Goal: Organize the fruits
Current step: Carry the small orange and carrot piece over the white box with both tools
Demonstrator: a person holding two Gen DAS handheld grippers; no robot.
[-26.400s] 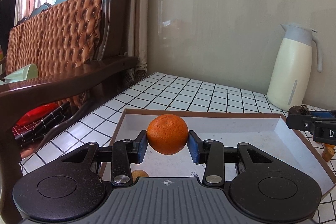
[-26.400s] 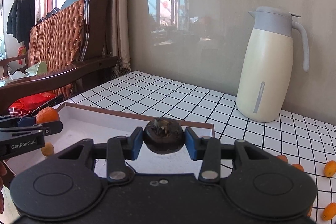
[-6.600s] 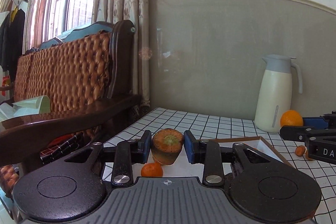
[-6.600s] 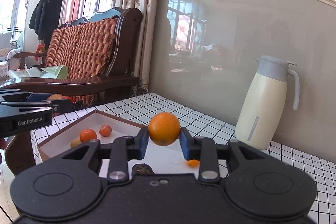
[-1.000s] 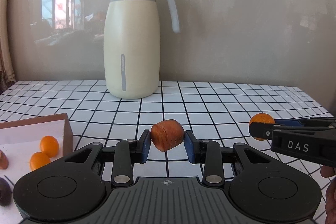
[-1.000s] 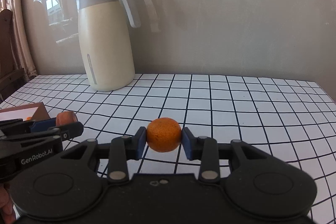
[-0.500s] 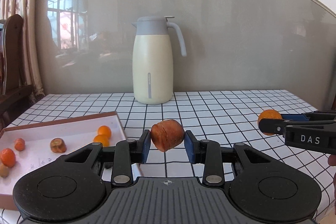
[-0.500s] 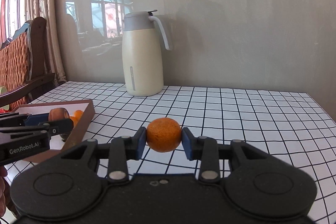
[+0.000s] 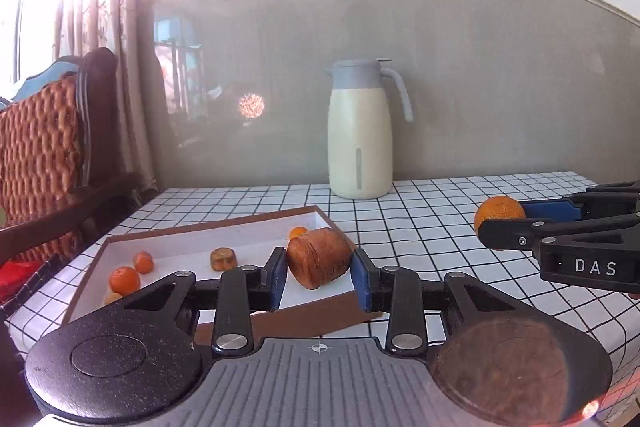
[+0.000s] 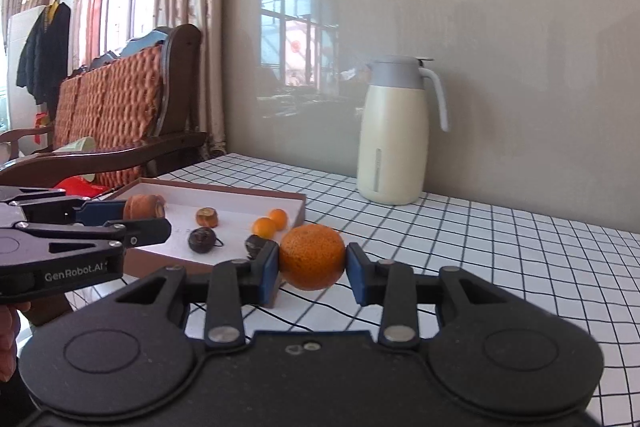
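Observation:
My left gripper is shut on a brown, cut-ended fruit, held above the near right corner of the shallow brown-rimmed tray. It also shows in the right wrist view. My right gripper is shut on an orange, held above the checked table just right of the tray. The orange also shows in the left wrist view. Several small oranges and dark fruits lie in the tray.
A cream thermos jug with a grey lid stands at the back of the table by the grey wall. A wooden sofa with an orange cushion stands left of the table. The table edge runs along the tray's left side.
Both grippers have pulled back and swung left toward the tray, each holding its fruit. The tray now fills more of both views and the jug looks farther away.

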